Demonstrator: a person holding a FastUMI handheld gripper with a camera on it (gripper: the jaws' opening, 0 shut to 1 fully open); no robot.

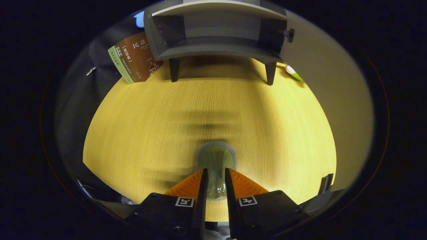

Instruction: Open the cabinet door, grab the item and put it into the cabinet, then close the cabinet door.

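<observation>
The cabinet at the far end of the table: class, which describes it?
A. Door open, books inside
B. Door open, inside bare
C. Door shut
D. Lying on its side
B: the cabinet stands on its legs, its door swung aside, shelf space bare.

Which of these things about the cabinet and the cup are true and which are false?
1. The cabinet has its door open. True: the inside shelf shows, and the door is swung out to one side.
2. The gripper is empty. False: a clear cup sits between its fingers, which press on it from both sides.
3. The cup is already inside the cabinet. False: it is over the wooden table, well short of the cabinet.
4. Books lean beside the cabinet. True.
5. The cabinet sits flat on the table. False: it stands on short legs.
</observation>
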